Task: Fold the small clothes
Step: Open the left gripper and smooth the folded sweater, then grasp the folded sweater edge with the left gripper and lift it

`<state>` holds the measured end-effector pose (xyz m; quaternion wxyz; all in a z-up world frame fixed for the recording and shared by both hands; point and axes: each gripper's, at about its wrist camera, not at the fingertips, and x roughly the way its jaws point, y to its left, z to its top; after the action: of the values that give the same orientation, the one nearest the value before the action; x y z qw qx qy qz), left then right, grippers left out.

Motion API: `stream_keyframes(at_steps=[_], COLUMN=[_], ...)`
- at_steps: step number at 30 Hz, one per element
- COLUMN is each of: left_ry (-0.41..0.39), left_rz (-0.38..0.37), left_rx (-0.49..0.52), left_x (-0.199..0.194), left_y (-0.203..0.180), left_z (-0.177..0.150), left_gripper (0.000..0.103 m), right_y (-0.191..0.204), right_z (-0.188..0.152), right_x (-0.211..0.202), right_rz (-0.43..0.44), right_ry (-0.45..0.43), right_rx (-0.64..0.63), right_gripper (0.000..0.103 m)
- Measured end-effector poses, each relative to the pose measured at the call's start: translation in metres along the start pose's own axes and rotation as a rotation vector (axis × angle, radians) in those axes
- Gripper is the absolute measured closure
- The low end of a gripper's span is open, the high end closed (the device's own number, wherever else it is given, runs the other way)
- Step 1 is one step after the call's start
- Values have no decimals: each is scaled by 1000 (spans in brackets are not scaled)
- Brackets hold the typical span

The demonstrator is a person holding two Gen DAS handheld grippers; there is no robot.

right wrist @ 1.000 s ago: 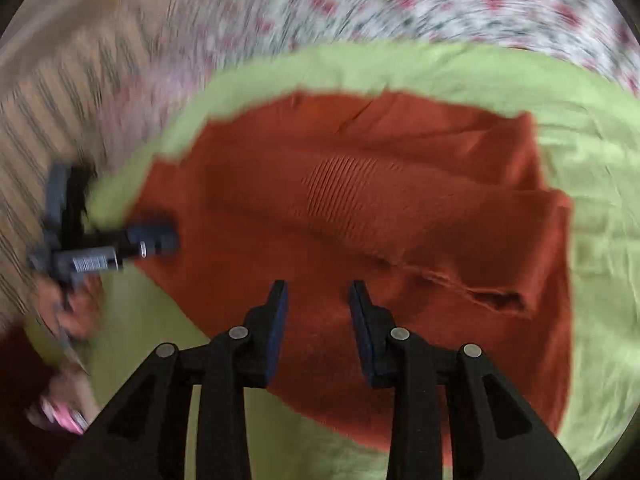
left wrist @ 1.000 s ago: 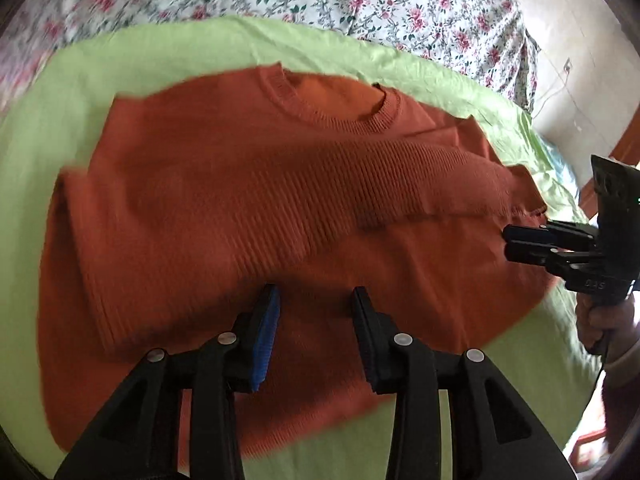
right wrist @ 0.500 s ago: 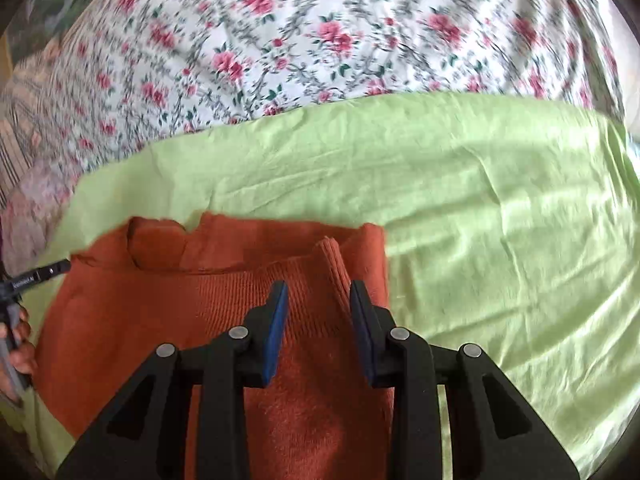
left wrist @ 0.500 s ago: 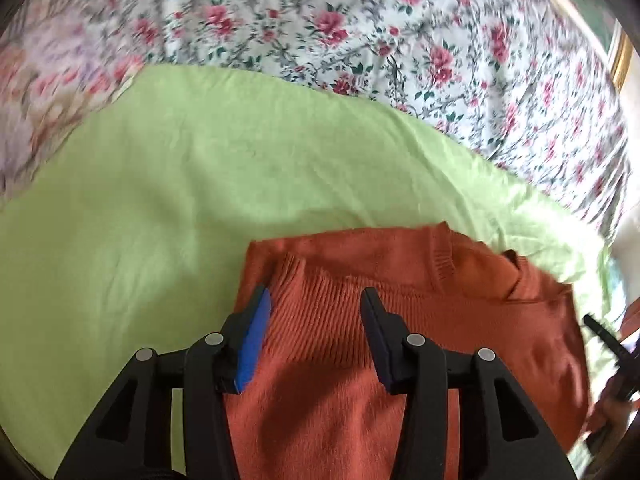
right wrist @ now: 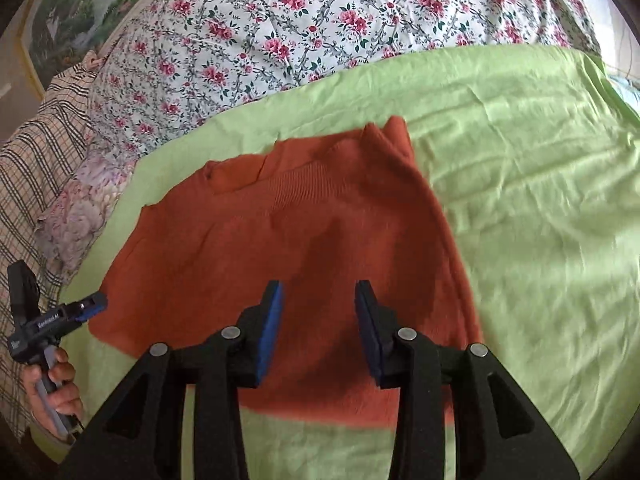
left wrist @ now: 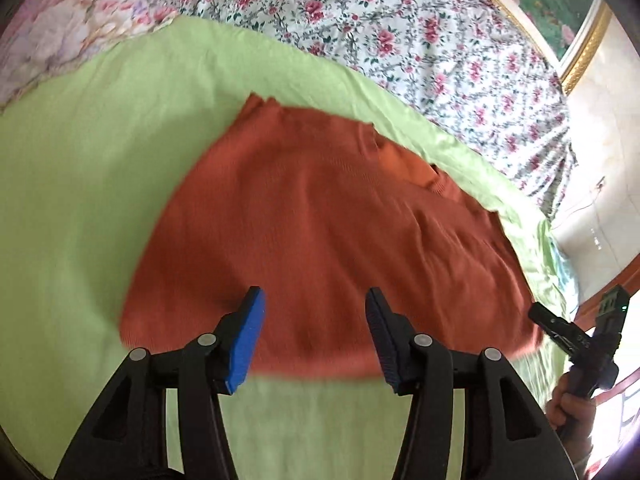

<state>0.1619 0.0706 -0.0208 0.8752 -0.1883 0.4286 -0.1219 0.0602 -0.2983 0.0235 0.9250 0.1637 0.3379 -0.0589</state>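
— On the green sheet [right wrist: 520, 160], where's the sweater [left wrist: 328, 232]?
— Folded, lying flat under both my grippers.
— Left gripper [left wrist: 314, 340]?
— Jaws apart, holding nothing, above the near edge.
— Right gripper [right wrist: 318, 332]?
— Jaws spread too, empty.

The right gripper [right wrist: 318, 328] hangs open over a folded orange sweater [right wrist: 296, 248] on a green sheet [right wrist: 528, 200]; the left gripper [right wrist: 94, 304] sits far left.

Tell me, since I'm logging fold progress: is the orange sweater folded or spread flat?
Folded. The orange sweater lies as a compact block on the green sheet, ribbed hem doubled up near the collar, no sleeves sticking out. Both grippers are open above it.
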Motion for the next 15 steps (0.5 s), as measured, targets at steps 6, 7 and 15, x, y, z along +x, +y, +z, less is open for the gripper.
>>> stream_keyframes(at_steps=[6,7,15], left_ry=[26,29,31], left_rz=[-24,-28,-56], left_rx=[-65,-75,-175], left_x=[-11,-10,-4], left_y=[2,3,16], left_z=[-36,-38,-53], left_gripper=[42,41,36], right_y=[6,8,18], right_z=[-33,-37,-51], right_x=[-11,-12,-22], right_rz=[31,33,55], right_ry=[12,16,23], right_rx=[43,41,28], right_gripper=[61,60,54])
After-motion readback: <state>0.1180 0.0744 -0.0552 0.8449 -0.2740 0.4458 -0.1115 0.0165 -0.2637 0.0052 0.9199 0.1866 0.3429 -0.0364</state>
